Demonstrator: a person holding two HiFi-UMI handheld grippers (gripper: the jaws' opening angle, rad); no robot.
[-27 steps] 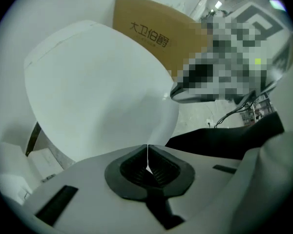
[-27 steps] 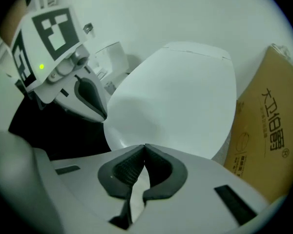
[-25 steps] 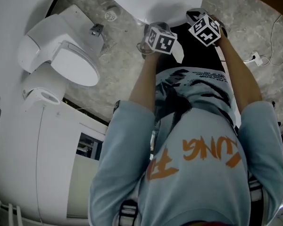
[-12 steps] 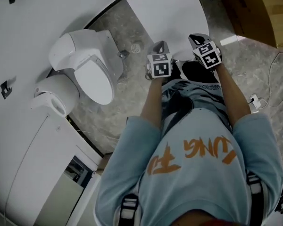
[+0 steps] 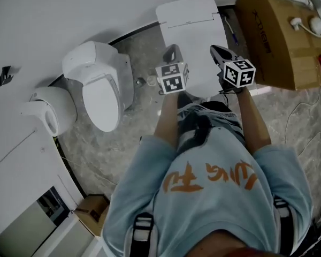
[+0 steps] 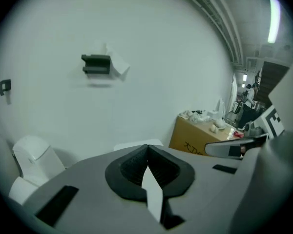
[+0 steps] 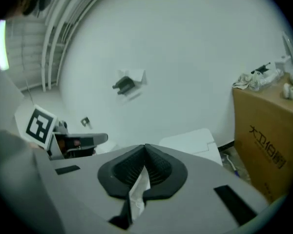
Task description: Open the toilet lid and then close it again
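Count: 2 grippers, 1 toilet, 1 cardboard box, 1 flat white panel, 1 dark wall bracket.

- Left gripper: fingers closed tip to tip, gripping nothing.
- Right gripper: fingers also pressed together, gripping nothing.
- Both are held out in front of my operator's chest, side by side, aimed toward the wall.
- Toilet stands against the wall, off to the left of the left gripper and well apart from both. Its lid is down.
- A rounded white fixture sits just left of the toilet; I cannot tell what it is.
- White panel lies flat on the floor ahead of the grippers.
- Cardboard box stands to the right of the panel, with small items on top.
- Bracket is fixed high on the wall.

Surface and room: grey mottled stone floor, plain white wall, and a cable trailing on the floor at right.

Versus 1 second back: the head view has swung, so the cardboard box is newly in frame and the toilet sits nearer the middle. Both grippers then hung over the panel's near edge; now they are raised and point outward. The lid was down then too.
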